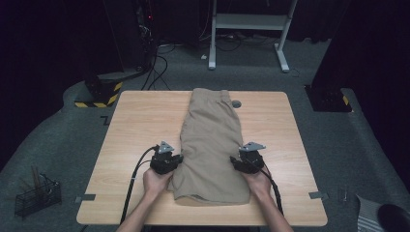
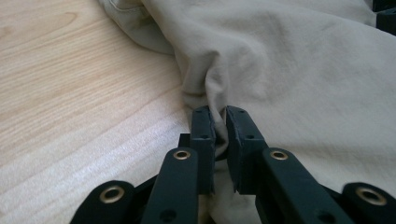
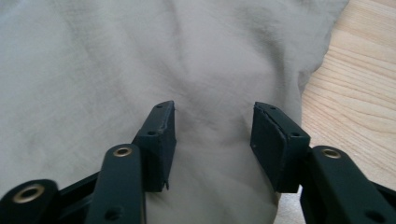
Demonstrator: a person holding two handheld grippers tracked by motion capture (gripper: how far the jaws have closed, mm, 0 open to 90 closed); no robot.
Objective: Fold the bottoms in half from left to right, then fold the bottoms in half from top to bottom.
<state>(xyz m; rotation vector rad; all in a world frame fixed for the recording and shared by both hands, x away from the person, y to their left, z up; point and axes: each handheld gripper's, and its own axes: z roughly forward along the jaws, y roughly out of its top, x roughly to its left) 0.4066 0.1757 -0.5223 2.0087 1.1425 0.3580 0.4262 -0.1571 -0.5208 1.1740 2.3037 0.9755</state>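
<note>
Khaki shorts (image 1: 211,140) lie folded lengthwise down the middle of the wooden table (image 1: 140,125), hems at the near end. My left gripper (image 1: 178,159) sits at the cloth's left edge. In the left gripper view its jaws (image 2: 220,119) are shut on a raised fold of the shorts (image 2: 303,70), with bare table (image 2: 70,93) to the left. My right gripper (image 1: 234,162) rests at the cloth's right edge. In the right gripper view it (image 3: 212,121) stands open over the flat shorts (image 3: 93,60), the pads apart and pinching nothing.
A small grey round disc (image 1: 236,103) lies on the table by the waistband. On the floor a black wire basket (image 1: 36,195) stands at the near left. A yellow-black striped base (image 1: 99,94) and a white desk frame (image 1: 251,29) stand beyond the table.
</note>
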